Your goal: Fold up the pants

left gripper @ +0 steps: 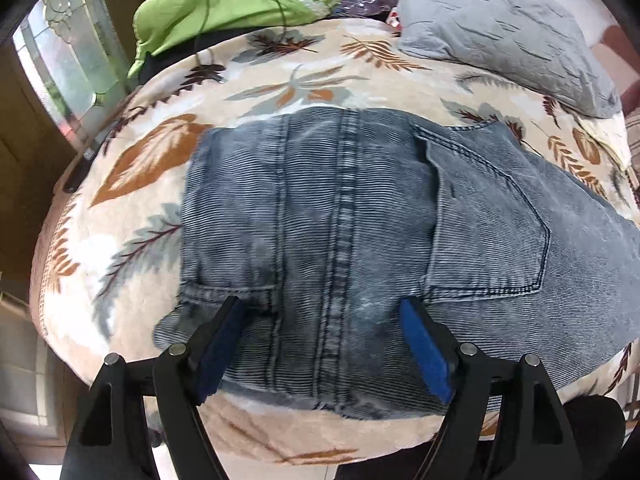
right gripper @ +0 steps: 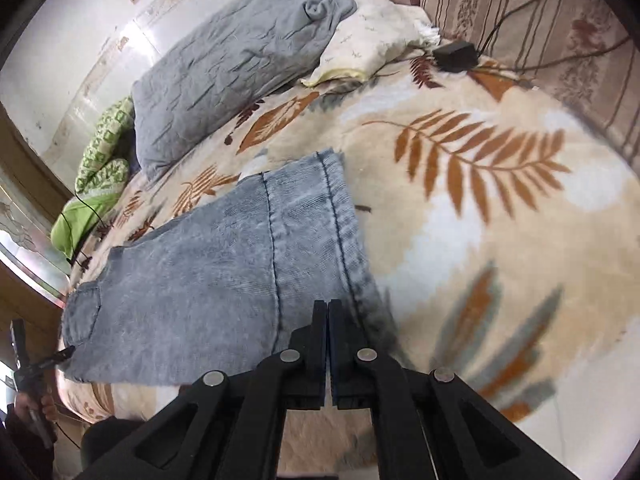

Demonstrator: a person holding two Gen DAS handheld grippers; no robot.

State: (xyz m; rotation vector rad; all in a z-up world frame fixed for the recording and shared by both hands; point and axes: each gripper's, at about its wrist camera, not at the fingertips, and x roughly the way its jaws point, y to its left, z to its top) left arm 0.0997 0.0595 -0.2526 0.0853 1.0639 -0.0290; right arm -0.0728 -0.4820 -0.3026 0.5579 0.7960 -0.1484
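Observation:
Grey-blue denim pants point(left gripper: 360, 216) lie flat on a leaf-patterned blanket point(left gripper: 132, 168) on a bed, back pocket up. My left gripper point(left gripper: 324, 312) is open, its blue-padded fingers point(left gripper: 424, 344) spread above the waist end near the bed's front edge. In the right wrist view the pants point(right gripper: 208, 280) stretch away to the left, folded leg end near. My right gripper point(right gripper: 328, 308) is shut, with its tips over the near right edge of the pants. I cannot see cloth between the jaws.
A grey pillow point(left gripper: 500, 28) and a green cloth point(left gripper: 216, 12) lie at the far side of the bed. A white pillow point(right gripper: 376, 40), a black adapter point(right gripper: 456, 56) and cables lie near the striped headboard point(right gripper: 532, 12). A window point(left gripper: 60, 52) is at the left.

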